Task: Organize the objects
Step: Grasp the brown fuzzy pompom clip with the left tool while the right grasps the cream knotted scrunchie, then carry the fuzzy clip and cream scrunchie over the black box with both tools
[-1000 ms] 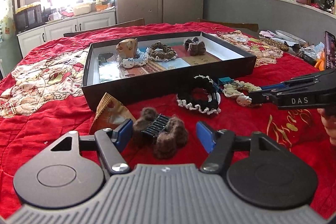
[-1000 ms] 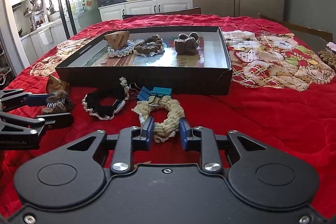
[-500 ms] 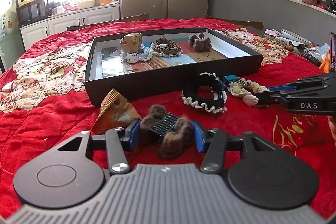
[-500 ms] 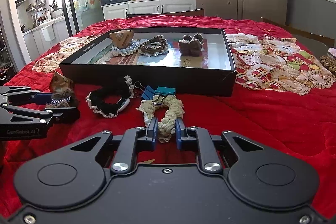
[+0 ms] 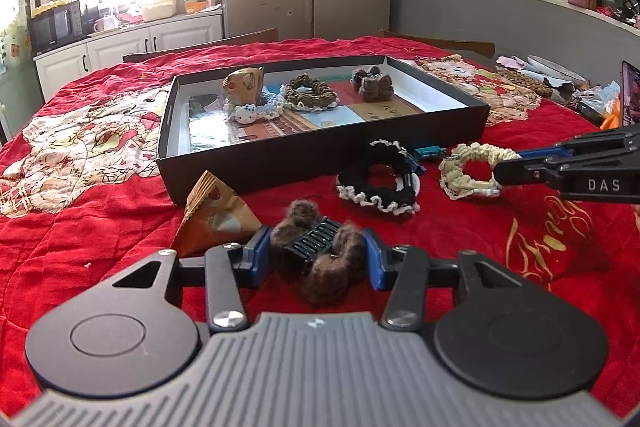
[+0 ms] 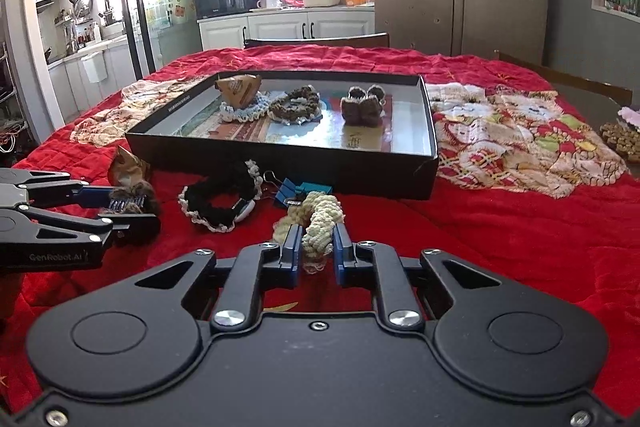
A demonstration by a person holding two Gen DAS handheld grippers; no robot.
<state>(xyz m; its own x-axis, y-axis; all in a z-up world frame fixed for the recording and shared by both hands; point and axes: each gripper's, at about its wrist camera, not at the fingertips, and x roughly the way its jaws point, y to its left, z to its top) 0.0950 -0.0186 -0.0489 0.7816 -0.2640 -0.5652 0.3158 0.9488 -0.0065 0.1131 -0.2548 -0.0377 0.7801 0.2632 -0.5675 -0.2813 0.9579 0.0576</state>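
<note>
A brown furry hair claw [image 5: 320,259] lies on the red quilt between the blue pads of my left gripper [image 5: 316,251]. Its jaws are closing and the pads press into the fur on both sides. My right gripper [image 6: 316,247] is shut on the near edge of a cream knitted scrunchie [image 6: 320,215], which is pinched and tilted up. The left wrist view shows the same scrunchie [image 5: 468,163] at the right gripper's [image 5: 500,171] tip. The black shallow box [image 5: 320,155] beyond holds a brown packet, two scrunchies and another furry claw.
A black scrunchie with white lace [image 5: 376,183] and blue binder clips [image 6: 288,191] lie between the two grippers, in front of the box. A triangular brown packet [image 5: 216,215] sits left of the held claw. A phone and clutter sit at the far right.
My left jaws closed from wide apart onto the brown furry claw. The right jaws squeezed tighter on the cream scrunchie, which bunched up and tilted off the quilt.
</note>
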